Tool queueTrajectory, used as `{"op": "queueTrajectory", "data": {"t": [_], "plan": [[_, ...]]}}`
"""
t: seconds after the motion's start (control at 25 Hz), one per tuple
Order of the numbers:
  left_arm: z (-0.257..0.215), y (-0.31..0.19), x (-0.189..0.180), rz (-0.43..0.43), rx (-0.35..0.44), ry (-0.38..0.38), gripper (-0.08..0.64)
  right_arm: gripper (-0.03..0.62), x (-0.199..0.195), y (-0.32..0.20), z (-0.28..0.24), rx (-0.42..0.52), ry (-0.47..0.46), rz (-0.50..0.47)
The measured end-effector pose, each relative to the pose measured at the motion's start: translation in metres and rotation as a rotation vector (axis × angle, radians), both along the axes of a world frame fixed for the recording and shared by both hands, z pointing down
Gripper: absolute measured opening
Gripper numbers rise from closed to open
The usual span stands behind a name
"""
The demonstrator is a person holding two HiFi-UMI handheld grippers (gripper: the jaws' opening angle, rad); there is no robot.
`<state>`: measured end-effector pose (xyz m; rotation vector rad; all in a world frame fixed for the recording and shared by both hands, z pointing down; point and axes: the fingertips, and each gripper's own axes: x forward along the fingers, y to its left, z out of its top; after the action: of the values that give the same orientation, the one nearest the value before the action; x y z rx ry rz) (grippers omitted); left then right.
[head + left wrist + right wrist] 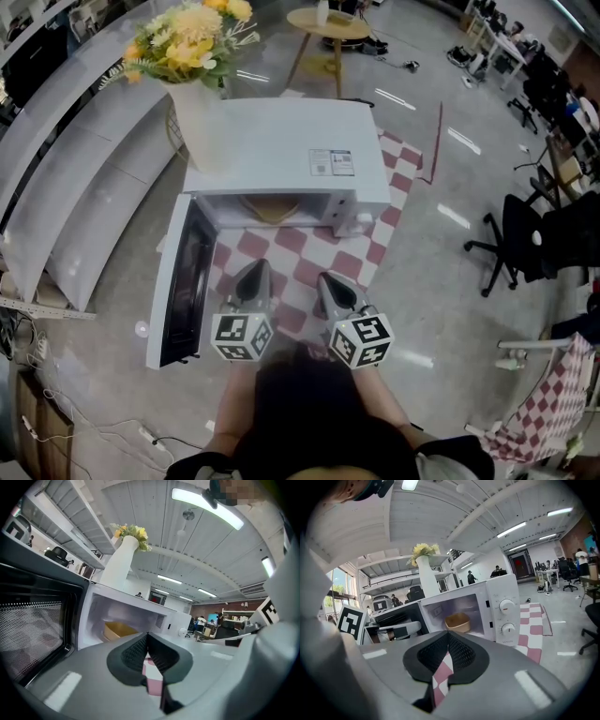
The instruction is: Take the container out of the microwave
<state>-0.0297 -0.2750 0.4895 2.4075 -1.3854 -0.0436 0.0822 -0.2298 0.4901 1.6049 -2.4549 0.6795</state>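
Container point(270, 208) beyond left tool point(255, 269), right tool point(329, 280).

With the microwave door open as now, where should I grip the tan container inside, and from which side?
Grip the container by its near rim, one jaw inside, one outside, coming in through the open front of the microwave. It sits upright and open-topped; walls close every other side. The right tongs are shut: open them first.
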Motion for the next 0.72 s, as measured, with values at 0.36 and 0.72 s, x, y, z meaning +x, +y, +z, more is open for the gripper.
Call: {"op": "queueTrajectory", "data": {"t": [0.36,0.72], "plan": [[0.011,-0.028,0.005,-0.034,-0.030,-0.006,0.011,0.002,0.009,-0.019,0.010,-0.024,-0.001,-0.025],[0.029,-0.051,0.004,-0.072,-0.099,0.008,0.011,0.000,0.009,-0.032,0.024,-0.044,0.018,-0.065]]}}
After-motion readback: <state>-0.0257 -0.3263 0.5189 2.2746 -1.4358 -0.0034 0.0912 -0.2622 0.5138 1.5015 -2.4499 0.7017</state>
